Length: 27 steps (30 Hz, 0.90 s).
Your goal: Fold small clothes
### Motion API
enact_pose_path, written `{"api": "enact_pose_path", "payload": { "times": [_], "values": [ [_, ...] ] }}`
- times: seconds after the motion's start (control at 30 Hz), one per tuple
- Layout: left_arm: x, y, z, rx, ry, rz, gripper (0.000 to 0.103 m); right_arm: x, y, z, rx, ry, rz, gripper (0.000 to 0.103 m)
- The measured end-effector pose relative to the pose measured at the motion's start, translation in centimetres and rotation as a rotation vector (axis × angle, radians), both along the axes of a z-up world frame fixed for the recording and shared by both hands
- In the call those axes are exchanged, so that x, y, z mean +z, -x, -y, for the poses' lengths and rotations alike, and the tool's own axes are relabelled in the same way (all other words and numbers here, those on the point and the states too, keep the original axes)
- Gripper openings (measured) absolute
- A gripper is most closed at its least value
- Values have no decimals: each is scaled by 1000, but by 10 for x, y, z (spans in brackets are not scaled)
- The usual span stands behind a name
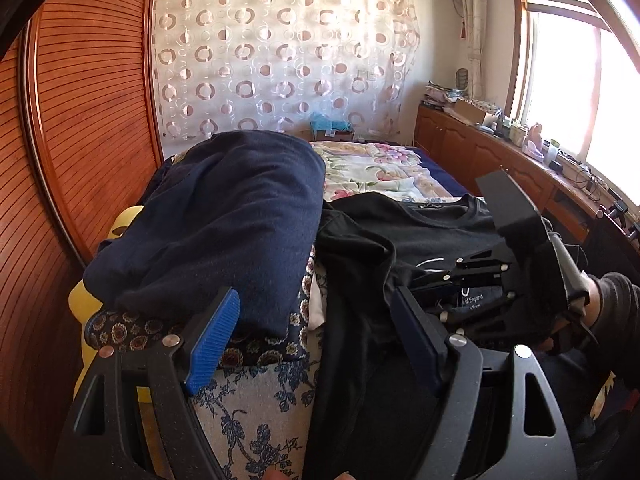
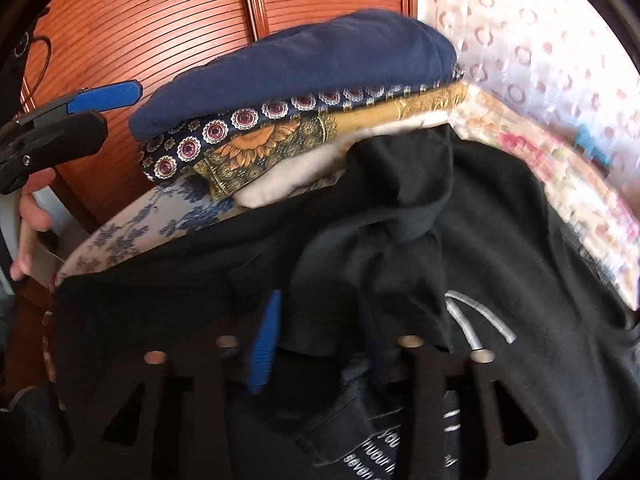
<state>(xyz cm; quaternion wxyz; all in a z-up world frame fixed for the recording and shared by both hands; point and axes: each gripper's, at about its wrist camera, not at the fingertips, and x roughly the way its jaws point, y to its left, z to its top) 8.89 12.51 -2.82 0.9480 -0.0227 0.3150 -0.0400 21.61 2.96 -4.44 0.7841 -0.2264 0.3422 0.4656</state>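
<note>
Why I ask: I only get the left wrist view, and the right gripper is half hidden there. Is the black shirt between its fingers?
Observer: Yes. In the right wrist view a bunched fold of the black shirt lies between the fingers of the right gripper. I cannot tell whether it is clamped.
Operator: What is stacked under the navy garment?
Observer: Below the navy garment comes a medallion-print cloth, then a gold sunflower-print cloth, then a white layer.
</note>
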Motion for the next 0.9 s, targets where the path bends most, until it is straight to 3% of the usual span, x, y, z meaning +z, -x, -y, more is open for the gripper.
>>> {"api": "enact_pose_path", "payload": {
  "times": [0.03,0.3,0.47,0.53,0.6,0.8,0.9],
  "values": [
    [-1,1,0,-1,3,-2,79,0,-2,0,-4,-6,-5,9],
    [-9,10,15,-21,-6,-15,79,22,-20,42,-119,-171,-42,6],
    [-13,7,30,-51,-26,-25,79,28,-44,70,-354,-194,56,6],
    [-11,6,37,-67,-33,-22,79,19,-47,71,-412,-144,104,25],
    [-8,7,43,-78,-46,-10,79,9,-48,73,-418,-142,74,41],
    [-11,0,62,-121,-57,-27,79,11,-30,82,-408,-180,77,46],
    [-17,-11,78,-150,-62,-49,79,18,-23,99,-409,-212,78,55]
  ]
}}
